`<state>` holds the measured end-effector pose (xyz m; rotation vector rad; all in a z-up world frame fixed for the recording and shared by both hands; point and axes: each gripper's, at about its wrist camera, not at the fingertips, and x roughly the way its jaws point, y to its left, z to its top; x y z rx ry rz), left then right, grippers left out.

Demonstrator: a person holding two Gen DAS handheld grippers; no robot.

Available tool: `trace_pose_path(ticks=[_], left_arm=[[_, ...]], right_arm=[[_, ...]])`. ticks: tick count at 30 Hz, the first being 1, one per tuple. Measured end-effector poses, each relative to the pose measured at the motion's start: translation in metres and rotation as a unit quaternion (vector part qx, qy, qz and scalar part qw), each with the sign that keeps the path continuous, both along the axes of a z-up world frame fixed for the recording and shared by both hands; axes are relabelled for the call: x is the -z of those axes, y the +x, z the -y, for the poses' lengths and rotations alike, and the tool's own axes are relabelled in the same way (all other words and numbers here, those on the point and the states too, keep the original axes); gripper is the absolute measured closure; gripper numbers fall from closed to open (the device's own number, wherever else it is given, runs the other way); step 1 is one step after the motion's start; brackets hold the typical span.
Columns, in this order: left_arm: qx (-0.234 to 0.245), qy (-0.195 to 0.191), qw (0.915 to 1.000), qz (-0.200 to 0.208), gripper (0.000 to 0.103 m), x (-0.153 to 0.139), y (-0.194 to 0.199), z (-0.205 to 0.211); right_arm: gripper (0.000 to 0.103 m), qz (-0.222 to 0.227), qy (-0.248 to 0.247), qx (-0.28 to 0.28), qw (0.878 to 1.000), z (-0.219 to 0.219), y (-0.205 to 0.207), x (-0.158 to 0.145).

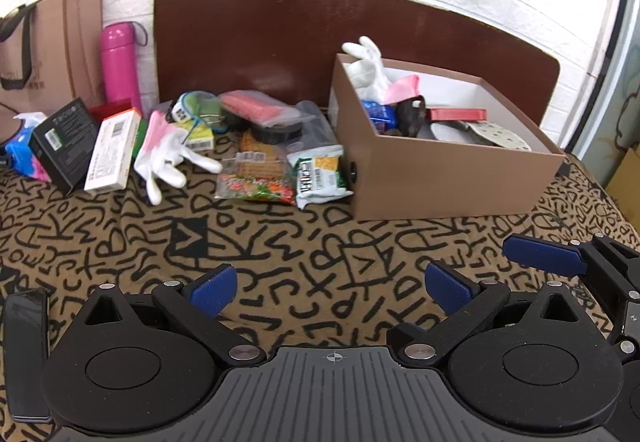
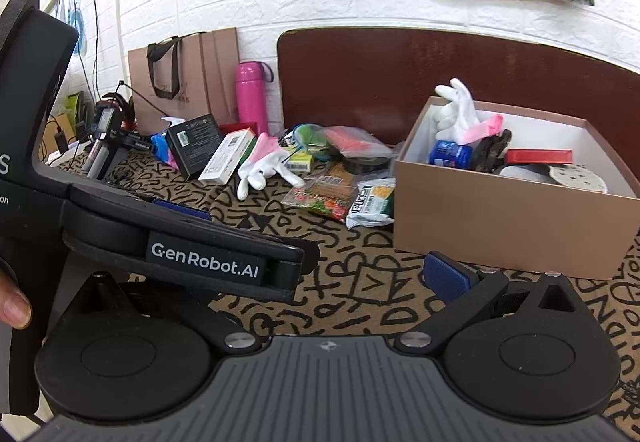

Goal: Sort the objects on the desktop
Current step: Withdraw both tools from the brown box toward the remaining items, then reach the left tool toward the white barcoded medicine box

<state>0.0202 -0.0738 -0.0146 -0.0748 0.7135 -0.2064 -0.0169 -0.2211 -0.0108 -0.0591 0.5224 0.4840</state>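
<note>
Through your left wrist camera, your left tool (image 1: 331, 287) hovers low over the letter-patterned cloth (image 1: 280, 262) that covers the desk, its blue pads spread wide with nothing between them. At the right edge your right tool (image 1: 560, 262) reaches in beside it, one blue finger showing; from here you cannot tell how its jaws stand. Far right sits the open brown cardboard box (image 1: 448, 178), already holding a white glove (image 1: 368, 66) draped over its far left corner, a blue packet (image 1: 380, 113) and a red flat case (image 1: 456, 115). Just left of the box lies the loose heap: a green-and-white snack packet (image 1: 320, 178) touching the box wall, a red-and-green snack bag (image 1: 256, 188), and a zip bag with a red item (image 1: 256, 108). Further left a second white glove (image 1: 168, 158) lies flat, then a white carton (image 1: 112, 150) and a black carton (image 1: 66, 144) leaning together. A pink flask (image 1: 120, 62) stands upright at the far edge. A dark phone (image 1: 26, 354) lies near left.

Through your right wrist camera, your right tool (image 2: 332, 278) has its right pad (image 2: 446, 276) set wide to the side; the left tool's body (image 2: 208, 262) crosses in front and hides the other pad, so the jaws look spread. The box (image 2: 500, 230) sits far right, the snack packet (image 2: 370, 204) against its left wall, the flat glove (image 2: 260, 162) further left.
</note>
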Motion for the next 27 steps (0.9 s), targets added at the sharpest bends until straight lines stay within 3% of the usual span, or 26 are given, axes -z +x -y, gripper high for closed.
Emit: trace_pose_path(ticks=[13,27], left_arm=[[-0.088,-0.019,0.9959,0.002,0.000,0.013,0.015,-0.082],[-0.129,-0.032,0.9912,0.008,0.000,0.029,0.053,-0.157]], right_arm=[[0.001,-0.006,-0.005,-0.058,0.998,-0.047,0.029,0.006],[0.002,-0.001,-0.013,-0.109,0.994,-0.100,0.080,0.017]])
